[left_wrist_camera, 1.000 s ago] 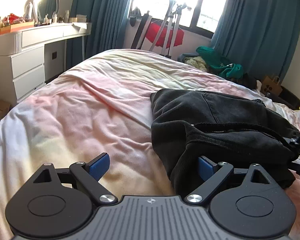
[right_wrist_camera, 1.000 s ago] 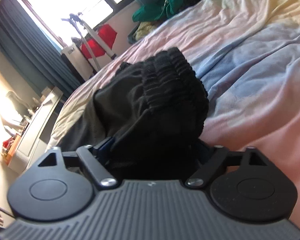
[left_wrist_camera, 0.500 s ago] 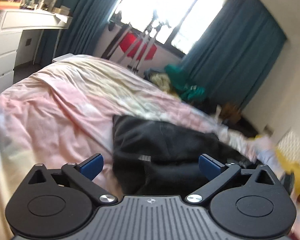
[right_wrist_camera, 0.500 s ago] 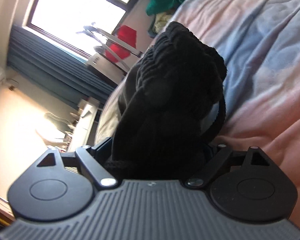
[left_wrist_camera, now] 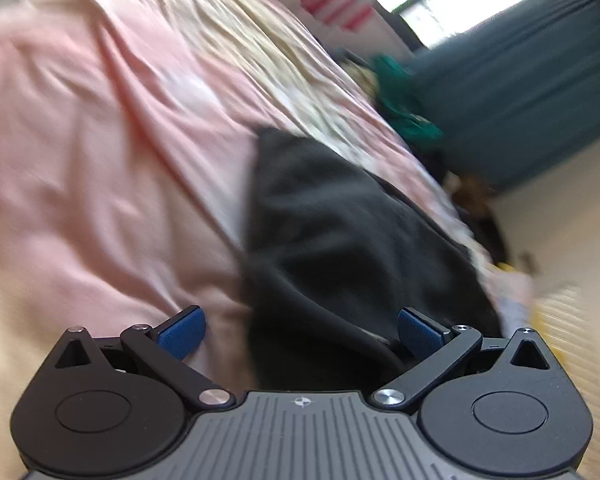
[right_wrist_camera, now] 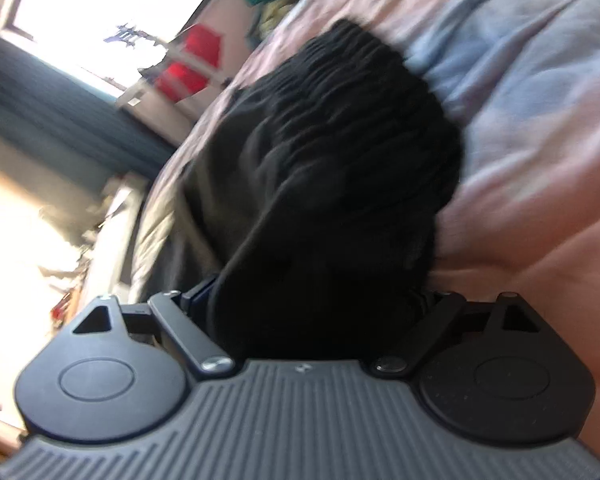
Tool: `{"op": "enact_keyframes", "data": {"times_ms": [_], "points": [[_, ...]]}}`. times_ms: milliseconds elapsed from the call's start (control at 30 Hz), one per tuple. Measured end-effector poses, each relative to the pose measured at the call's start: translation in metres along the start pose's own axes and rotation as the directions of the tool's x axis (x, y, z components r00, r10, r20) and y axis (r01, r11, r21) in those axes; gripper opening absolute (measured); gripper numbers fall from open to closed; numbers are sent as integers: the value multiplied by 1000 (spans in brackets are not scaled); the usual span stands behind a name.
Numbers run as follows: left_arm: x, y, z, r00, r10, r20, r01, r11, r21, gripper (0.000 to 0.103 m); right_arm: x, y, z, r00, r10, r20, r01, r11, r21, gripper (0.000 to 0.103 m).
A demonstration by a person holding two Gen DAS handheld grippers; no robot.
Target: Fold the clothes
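A pink and pale blue duvet (left_wrist_camera: 100,160) covers the bed; the black garment (left_wrist_camera: 340,232) lies bunched on it, toward the right side; the right gripper (right_wrist_camera: 312,312) has thick folds of it between its wide-spread fingers; whether they clench it I cannot tell; the left gripper (left_wrist_camera: 300,328) is released, its blue pads (left_wrist_camera: 180,330) far apart over the near edge of the cloth.

The bed (left_wrist_camera: 100,168) is covered with a rumpled quilt (right_wrist_camera: 540,128) in washed-out pink, pale yellow and light blue patches. A black garment (left_wrist_camera: 340,240) lies bunched directly on the quilt, its ribbed, gathered band (right_wrist_camera: 360,80) humped up over the pink and blue cloth.
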State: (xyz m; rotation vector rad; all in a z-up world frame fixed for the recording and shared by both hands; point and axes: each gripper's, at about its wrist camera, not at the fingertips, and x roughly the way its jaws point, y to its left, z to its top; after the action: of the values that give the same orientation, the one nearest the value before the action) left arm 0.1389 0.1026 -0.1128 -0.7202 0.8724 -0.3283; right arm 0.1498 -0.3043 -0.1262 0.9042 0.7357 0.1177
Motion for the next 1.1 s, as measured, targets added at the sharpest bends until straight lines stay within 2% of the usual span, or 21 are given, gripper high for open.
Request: {"op": "enact_keyframes", "data": {"times_ms": [33,133,200,267,333,367,433,467,533,633,733,867,967,1100], "points": [[3,-1,-2,1000,-16,-13,16,1000,6,103,-2,4,0,1000,14,-2,-14,1000,-18,89],[8,-3,-9,999,-46,-28,47,999,8,102,-16,18,-2,996,88,0,-88,996,-35,71],[10,-2,-12,998,-62,-26,61,998,-6,101,-26,26,-5,992,126,-5,-126,989,-73,64],[11,-2,-12,996,-80,-33,80,997,-16,98,-26,34,-7,996,86,-11,-87,986,-146,58],[10,-3,-13,997,-73,-27,73,997,0,85,-22,30,-8,999,38,-11,-39,989,-143,49],[10,-4,-14,997,-70,-24,70,998,8,82,-21,29,-7,1000,27,-7,-28,990,-138,43],[8,-7,-16,998,-60,-9,60,998,32,71,-22,33,-9,1000,10,6,-9,988,-155,36],[7,-9,-17,999,-54,0,54,997,47,67,-24,38,-11,1000,4,15,-1,984,-180,35],[3,-13,-17,999,-43,16,42,997,66,53,-29,48,-14,999,7,37,1,978,-208,33],[-10,-23,-22,997,-41,61,33,993,113,41,-39,59,-15,997,32,70,-17,977,-214,30],[-25,-37,-32,993,-35,112,16,986,166,38,-52,64,-14,993,75,96,-53,976,-210,29],[-45,-57,-38,989,-36,147,12,987,163,36,-77,73,-6,980,143,138,-109,967,-232,29],[-49,-89,-37,982,-52,184,11,976,216,35,-106,74,8,966,186,181,-143,964,-225,29],[-31,-150,-24,976,-108,192,53,961,273,35,-144,66,46,947,185,261,-128,967,-223,28]]}}
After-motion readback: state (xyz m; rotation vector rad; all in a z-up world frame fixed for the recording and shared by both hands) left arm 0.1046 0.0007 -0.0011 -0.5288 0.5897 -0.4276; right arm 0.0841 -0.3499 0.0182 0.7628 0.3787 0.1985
